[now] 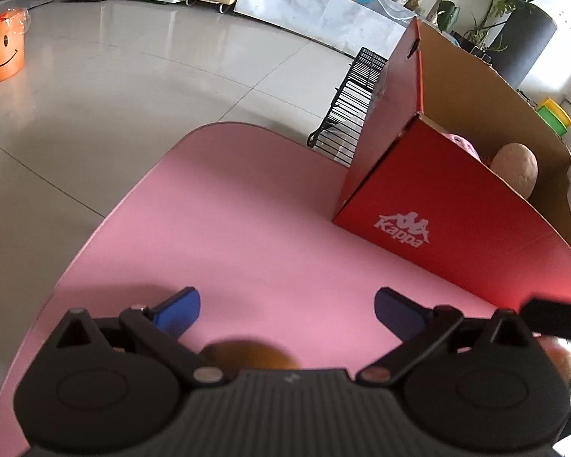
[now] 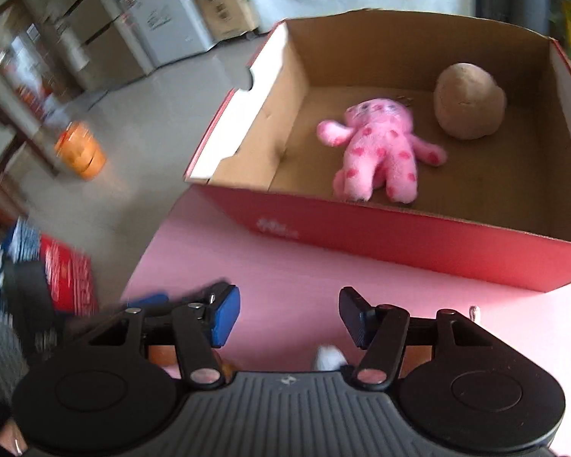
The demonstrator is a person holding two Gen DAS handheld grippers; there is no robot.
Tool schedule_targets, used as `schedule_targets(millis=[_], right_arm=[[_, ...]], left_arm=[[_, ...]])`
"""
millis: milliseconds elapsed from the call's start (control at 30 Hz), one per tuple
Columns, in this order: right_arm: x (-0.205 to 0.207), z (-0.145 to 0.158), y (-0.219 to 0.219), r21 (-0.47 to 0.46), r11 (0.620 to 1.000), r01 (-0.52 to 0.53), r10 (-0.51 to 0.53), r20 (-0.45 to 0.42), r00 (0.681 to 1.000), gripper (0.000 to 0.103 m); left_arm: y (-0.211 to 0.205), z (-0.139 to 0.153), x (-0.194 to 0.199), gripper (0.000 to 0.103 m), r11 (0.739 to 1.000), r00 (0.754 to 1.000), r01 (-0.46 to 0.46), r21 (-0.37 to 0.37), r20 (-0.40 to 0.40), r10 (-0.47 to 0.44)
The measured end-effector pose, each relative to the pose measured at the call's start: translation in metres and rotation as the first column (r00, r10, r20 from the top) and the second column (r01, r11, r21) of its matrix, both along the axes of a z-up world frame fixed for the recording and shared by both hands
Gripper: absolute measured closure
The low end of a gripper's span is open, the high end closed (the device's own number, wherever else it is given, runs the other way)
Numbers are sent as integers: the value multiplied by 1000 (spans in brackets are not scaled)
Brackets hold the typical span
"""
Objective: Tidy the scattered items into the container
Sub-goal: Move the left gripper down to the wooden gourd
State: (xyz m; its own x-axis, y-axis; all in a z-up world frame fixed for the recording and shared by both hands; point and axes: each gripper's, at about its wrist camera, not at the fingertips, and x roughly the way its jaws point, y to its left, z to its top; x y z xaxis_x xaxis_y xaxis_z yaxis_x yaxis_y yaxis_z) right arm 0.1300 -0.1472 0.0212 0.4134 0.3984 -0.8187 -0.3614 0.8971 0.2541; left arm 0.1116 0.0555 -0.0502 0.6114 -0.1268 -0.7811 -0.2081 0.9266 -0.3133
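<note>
A red cardboard box [image 1: 430, 205] [image 2: 399, 240] stands on the pink table [image 1: 247, 228] [image 2: 285, 278]. Inside it lie a pink spotted plush toy [image 2: 377, 148] [image 1: 464, 144] and a brown potato [image 2: 470, 101] [image 1: 515, 169]. My left gripper [image 1: 287, 310] is open over the table, left of the box, with a blurred orange-brown item [image 1: 247, 356] low between its fingers, close to the body. My right gripper [image 2: 289, 316] is open in front of the box, holding nothing. A small white item [image 2: 329, 358] shows just beneath it.
The box's lid flap [image 1: 403, 87] stands upright at its far end. A black wire rack [image 1: 346, 106] and an orange smiley bucket [image 1: 2, 53] [image 2: 80, 150] stand on the tiled floor. Red packaging [image 2: 70, 282] lies left of the table edge.
</note>
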Motion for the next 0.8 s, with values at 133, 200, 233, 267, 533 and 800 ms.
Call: schedule_targets(millis=[133, 200, 233, 267, 533, 800], right_arm=[[-17, -9, 12, -60, 989, -137, 137, -12, 991, 44], [-23, -15, 20, -73, 978, -196, 194, -34, 980, 44], [-26, -18, 24, -79, 971, -226, 223, -46, 974, 44], [-29, -21, 28, -85, 963, -255, 251, -58, 966, 44], [-38, -37, 45, -104, 932, -347, 340, -83, 937, 44], [-44, -45, 60, -131, 909, -395, 393, -42, 918, 44]], left_arm=[[-3, -1, -3, 3, 1000, 999, 23, 7, 25, -23], [-6, -1, -3, 3, 999, 998, 45, 29, 34, -46], [-8, -1, -4, 2, 998, 998, 56, 40, 38, -57], [-8, -2, -5, 1, 997, 997, 62, 42, 43, -64], [-4, 4, 0, 1, 997, 996, 71, -33, 55, -69], [25, 22, -5, 1, 998, 998, -59, -11, -12, 59]])
